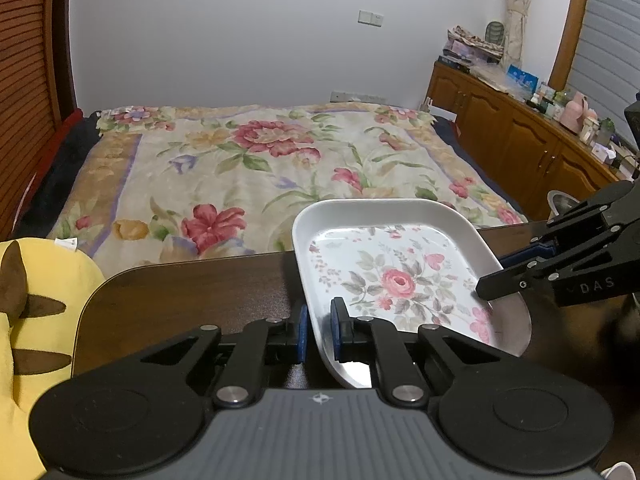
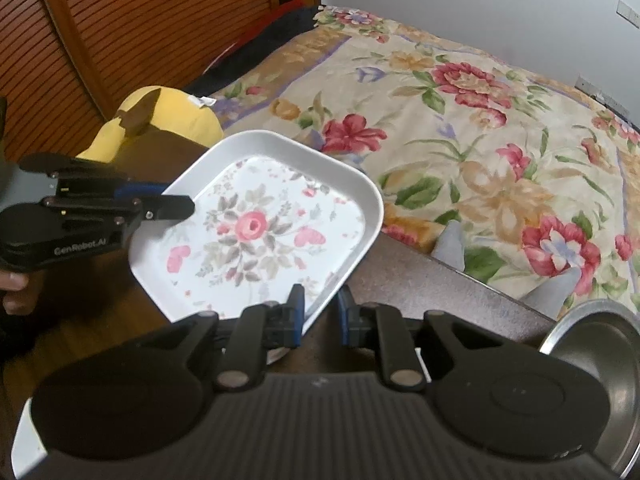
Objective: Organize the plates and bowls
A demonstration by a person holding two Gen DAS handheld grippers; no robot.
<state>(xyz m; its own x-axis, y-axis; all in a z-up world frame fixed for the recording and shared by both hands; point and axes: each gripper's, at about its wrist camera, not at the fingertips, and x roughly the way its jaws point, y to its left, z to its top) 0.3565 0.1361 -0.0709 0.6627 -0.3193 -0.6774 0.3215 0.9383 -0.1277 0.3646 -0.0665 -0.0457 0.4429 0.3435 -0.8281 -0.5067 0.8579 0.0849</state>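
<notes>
A white square plate (image 1: 396, 272) with a pink rose print is held tilted above the dark wooden table (image 1: 180, 296); it also shows in the right wrist view (image 2: 260, 228). My left gripper (image 1: 319, 330) is shut on its near-left rim. My right gripper (image 2: 320, 312) is shut on the opposite rim, and it shows in the left wrist view (image 1: 500, 280) at the right. A round metal plate (image 1: 516, 324) lies under the square plate. A metal bowl (image 2: 600, 344) stands at the right of the table.
A bed with a floral cover (image 1: 260, 168) lies beyond the table's far edge. A yellow plush toy (image 1: 36, 320) sits at the table's left end. A wooden cabinet (image 1: 520, 136) with clutter runs along the right wall.
</notes>
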